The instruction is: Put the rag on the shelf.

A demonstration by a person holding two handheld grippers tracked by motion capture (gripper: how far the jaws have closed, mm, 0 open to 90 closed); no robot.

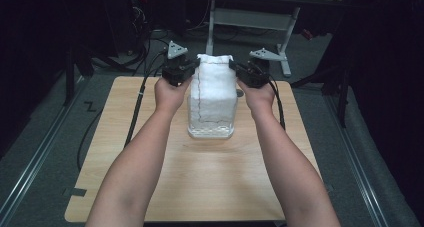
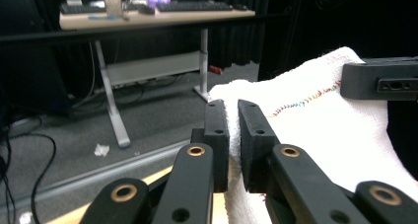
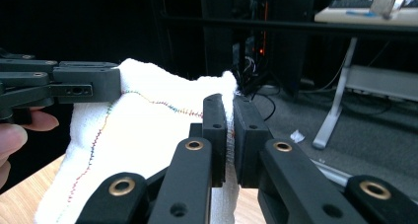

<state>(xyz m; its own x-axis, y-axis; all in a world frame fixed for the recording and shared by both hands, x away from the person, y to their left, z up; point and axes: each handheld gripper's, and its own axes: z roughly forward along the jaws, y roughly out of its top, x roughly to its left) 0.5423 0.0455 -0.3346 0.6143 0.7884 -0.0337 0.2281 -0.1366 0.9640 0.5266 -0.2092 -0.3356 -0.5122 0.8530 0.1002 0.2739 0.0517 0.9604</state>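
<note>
The left gripper [image 2: 233, 145] and the right gripper [image 3: 229, 140] each pinch a top corner of the white cloth [image 1: 214, 94] between nearly closed jaws, holding it stretched above the wooden table [image 1: 200, 177], with grey floor [image 1: 45, 137] and a desk [image 2: 148, 18] in the dark room beyond.

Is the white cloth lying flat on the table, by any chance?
No, the cloth hangs upright, pinched at its top corners by both grippers.
</note>
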